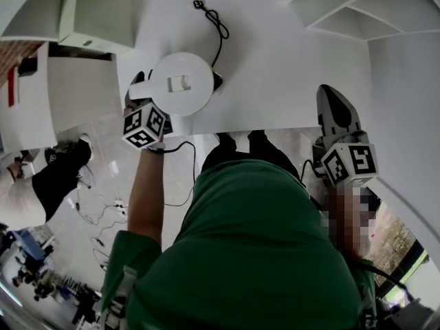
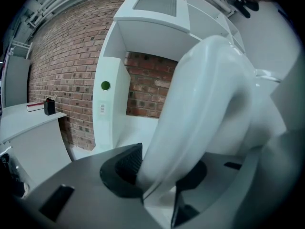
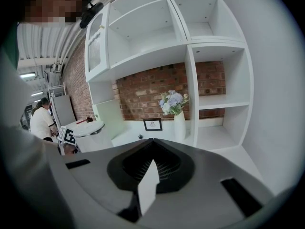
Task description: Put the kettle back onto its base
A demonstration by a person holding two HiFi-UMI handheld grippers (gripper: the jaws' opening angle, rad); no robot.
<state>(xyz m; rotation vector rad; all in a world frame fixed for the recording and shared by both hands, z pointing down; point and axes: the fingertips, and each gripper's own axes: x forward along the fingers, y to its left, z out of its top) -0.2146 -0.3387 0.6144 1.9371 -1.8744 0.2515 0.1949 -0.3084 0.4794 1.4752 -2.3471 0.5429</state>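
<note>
The white kettle [image 1: 180, 82] is seen from above on the white table [image 1: 275, 60]. A dark edge of its base [image 1: 218, 81] pokes out at the kettle's right side, and a black cord [image 1: 218, 26] runs away from it. Whether the kettle sits fully on the base I cannot tell. My left gripper [image 1: 137, 93] is shut on the kettle's handle [image 2: 200, 109], which fills the space between its jaws [image 2: 159, 175]. My right gripper [image 1: 335, 102] hangs over the table's front right, shut and empty [image 3: 148, 175]. The kettle [image 3: 90, 132] also appears small at the left of the right gripper view.
White shelving [image 3: 214, 80] lines the brick wall behind the table, with a vase of flowers [image 3: 177, 123] and a small picture frame [image 3: 152, 124] on its counter. The table's front edge [image 1: 275, 130] runs just ahead of me. Another person [image 3: 42, 120] stands far left.
</note>
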